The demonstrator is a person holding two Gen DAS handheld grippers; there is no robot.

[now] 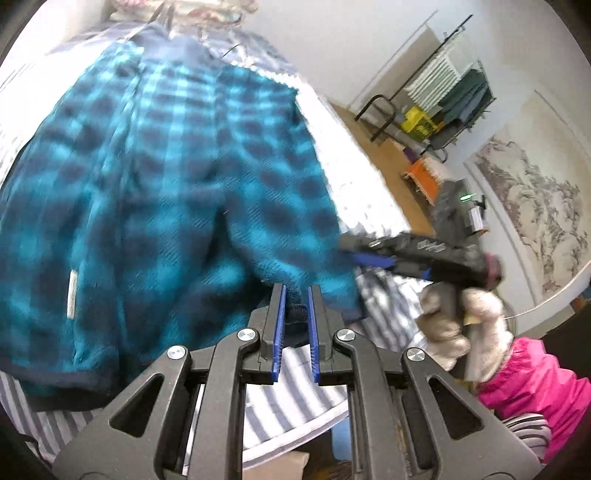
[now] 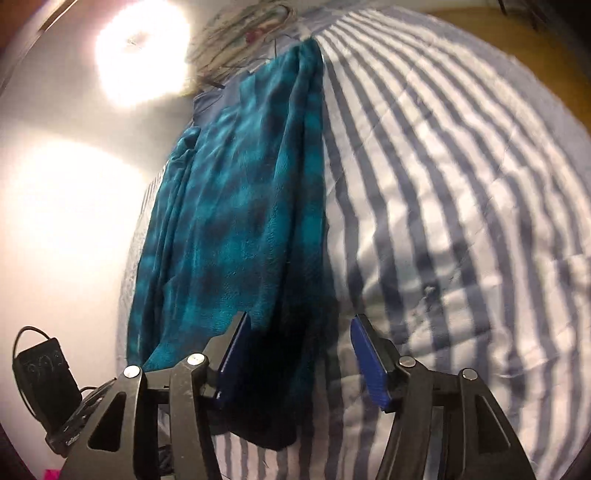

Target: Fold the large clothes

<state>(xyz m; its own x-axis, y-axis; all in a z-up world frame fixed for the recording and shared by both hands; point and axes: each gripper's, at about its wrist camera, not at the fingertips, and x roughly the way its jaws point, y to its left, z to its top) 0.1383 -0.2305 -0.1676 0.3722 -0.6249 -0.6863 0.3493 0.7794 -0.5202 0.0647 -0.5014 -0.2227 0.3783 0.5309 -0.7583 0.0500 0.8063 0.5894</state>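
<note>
A teal and navy plaid fleece garment (image 1: 166,184) lies on a blue-and-white striped bed cover (image 1: 288,376). My left gripper (image 1: 297,295) is shut on the garment's dark hem, and the near corner hangs lifted from it. My right gripper (image 1: 354,251) shows in the left wrist view at the garment's right edge, held by a gloved hand (image 1: 461,317). In the right wrist view the right gripper (image 2: 299,332) stands open. The garment (image 2: 240,221) runs away from it as a long bunched strip, and its dark near end lies loose between the jaws without the pads pressing on it.
Striped bed cover (image 2: 443,184) fills the right side. A patterned pillow (image 2: 240,33) lies at the far end. Beyond the bed are a wooden floor (image 1: 369,125), a clothes rack (image 1: 461,92), a yellow crate (image 1: 417,122) and an orange box (image 1: 421,177). A pink sleeve (image 1: 535,376) is near right.
</note>
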